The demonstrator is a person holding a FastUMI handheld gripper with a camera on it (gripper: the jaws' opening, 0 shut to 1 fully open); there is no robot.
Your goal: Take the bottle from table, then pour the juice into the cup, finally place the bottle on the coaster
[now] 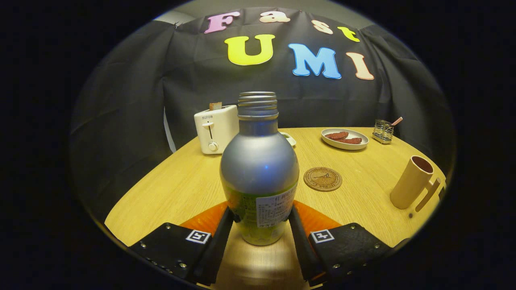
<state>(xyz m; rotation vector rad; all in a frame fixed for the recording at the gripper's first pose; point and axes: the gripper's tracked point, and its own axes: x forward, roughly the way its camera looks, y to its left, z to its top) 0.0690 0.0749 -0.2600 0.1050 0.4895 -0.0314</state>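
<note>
**Op A:** I've got the claw (261,225) clamped on the bottle (259,169), both fingers pressing its lower body. It's upright and uncapped; I can't tell whether it's off the surface (181,189) yet.

**Op B:** Where's the cup (411,182)?

**Op A:** Well right of the bottle, near the surface's edge. The coaster (322,179) lies just right of the bottle, slightly beyond.

**Op B:** Risks?

**Op A:** I think the smooth round body could slip on tilting. Swinging too fast could spill juice early or knock the cup off.
</note>
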